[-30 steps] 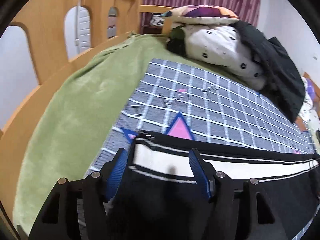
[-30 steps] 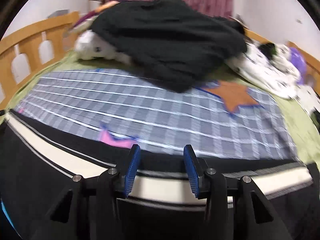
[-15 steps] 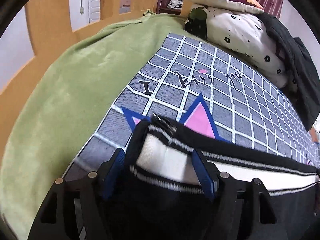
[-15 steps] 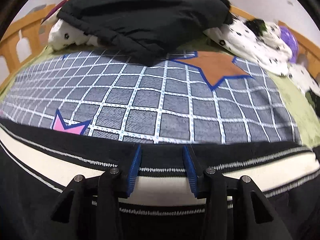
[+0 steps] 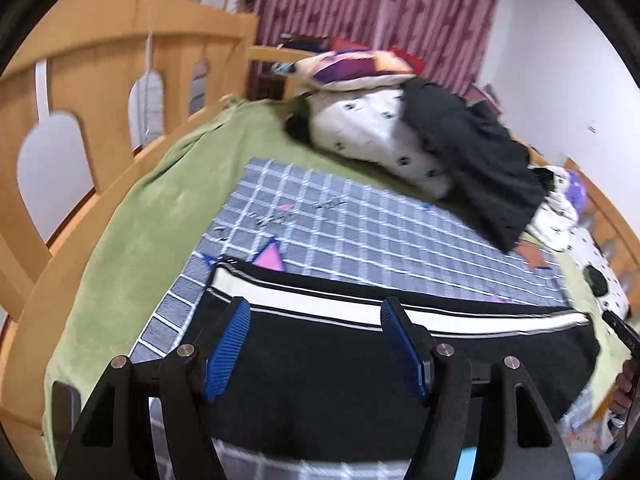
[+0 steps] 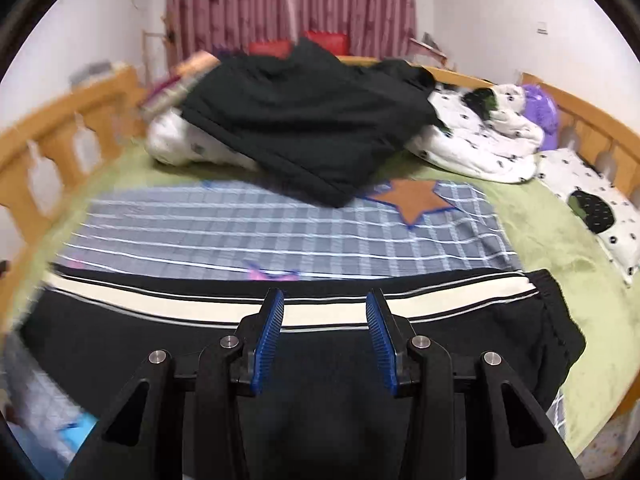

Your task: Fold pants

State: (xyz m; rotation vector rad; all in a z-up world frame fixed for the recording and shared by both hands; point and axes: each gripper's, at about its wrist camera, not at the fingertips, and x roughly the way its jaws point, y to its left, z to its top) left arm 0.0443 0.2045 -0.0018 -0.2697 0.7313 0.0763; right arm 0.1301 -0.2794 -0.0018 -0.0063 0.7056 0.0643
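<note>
Both grippers hover above the near half of the black cotton pants with a cream side stripe (image 5: 360,360), which lie flat on the grey checked bedspread (image 5: 360,232) with their long axis running left to right across the bed. The left gripper (image 5: 316,344) has its blue-padded fingers (image 5: 228,348) spread wide and empty over the left end, while the right gripper (image 6: 325,336) is likewise released, nothing between its fingers, just short of the cream stripe (image 6: 312,314) near the middle. No containers here; my read is the next fold goes end to end along that stripe.
</note>
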